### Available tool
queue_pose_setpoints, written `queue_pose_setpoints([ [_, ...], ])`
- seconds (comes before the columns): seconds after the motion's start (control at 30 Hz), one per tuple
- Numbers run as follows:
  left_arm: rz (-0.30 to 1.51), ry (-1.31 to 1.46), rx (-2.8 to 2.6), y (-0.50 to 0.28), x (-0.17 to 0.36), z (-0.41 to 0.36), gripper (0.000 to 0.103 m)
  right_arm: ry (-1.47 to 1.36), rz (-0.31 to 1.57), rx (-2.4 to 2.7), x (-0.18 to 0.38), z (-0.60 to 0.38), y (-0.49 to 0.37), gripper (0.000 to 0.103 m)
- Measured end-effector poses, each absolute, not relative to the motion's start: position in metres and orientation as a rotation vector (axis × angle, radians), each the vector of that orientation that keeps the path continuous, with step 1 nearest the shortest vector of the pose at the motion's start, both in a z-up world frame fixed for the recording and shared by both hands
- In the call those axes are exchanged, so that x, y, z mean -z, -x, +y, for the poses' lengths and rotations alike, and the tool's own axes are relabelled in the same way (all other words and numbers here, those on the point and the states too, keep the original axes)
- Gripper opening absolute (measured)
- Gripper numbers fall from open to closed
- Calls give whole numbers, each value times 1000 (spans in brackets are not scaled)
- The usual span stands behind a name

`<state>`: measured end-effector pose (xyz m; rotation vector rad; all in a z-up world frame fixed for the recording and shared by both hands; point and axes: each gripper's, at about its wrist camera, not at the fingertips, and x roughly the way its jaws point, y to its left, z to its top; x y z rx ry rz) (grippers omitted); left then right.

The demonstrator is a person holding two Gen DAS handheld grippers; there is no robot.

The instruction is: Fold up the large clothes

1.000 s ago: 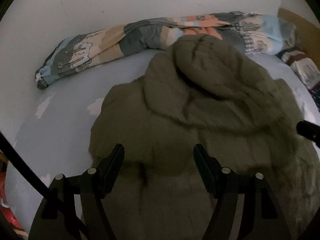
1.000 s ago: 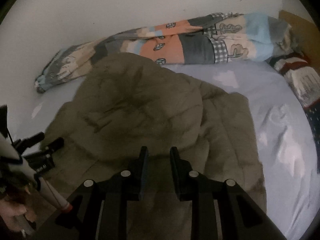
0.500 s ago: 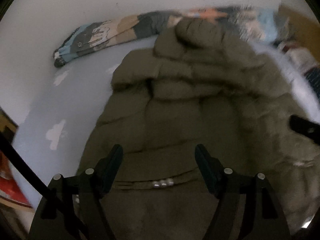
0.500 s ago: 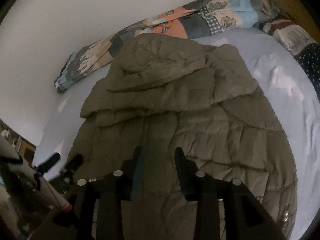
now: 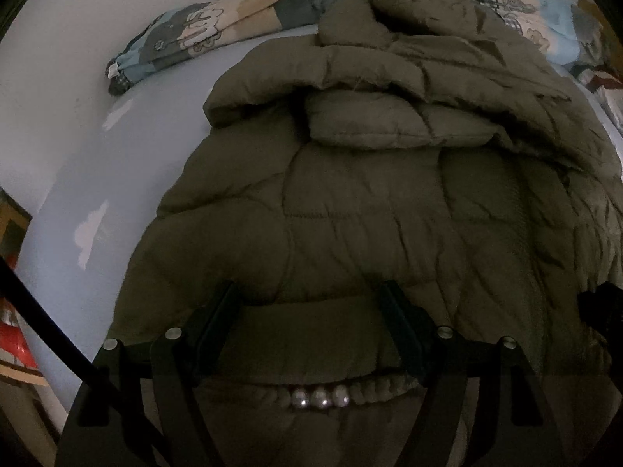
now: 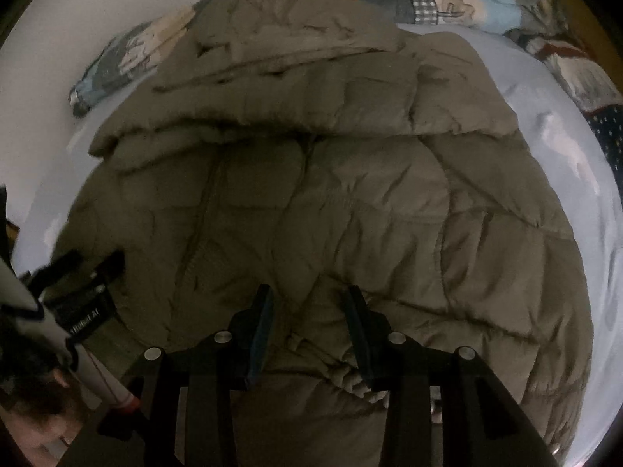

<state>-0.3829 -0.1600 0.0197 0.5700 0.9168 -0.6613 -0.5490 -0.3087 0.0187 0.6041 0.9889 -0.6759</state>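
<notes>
The olive puffer jacket [image 5: 370,202] runs lengthwise straight ahead of both grippers, hem nearest; left gripper [image 5: 311,303] spread wide, right gripper [image 6: 307,303] partly apart, neither gripping.

Both grippers matte black, left gripper [image 5: 311,299] and right gripper [image 6: 307,303]; silver screws [image 5: 173,333] on knuckles; black cable [image 5: 46,323] near left.
</notes>
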Motion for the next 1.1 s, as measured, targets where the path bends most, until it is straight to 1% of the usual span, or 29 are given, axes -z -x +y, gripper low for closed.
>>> queue_pose_setpoints([
  [0.2,867,-562,643,387,-14,-156,85,-569,1013,676,-13,-306,544,44],
  [0.4,857,-546,645,386,-11,-152,89,-541,1025,685,-10,-306,537,46],
  [0.63,857,-543,648,385,-11,-153,89,-539,1017,699,-9,-304,534,49],
  [1.1,852,-533,652,383,-10,-151,90,-539,1001,695,-8,-301,536,52],
])
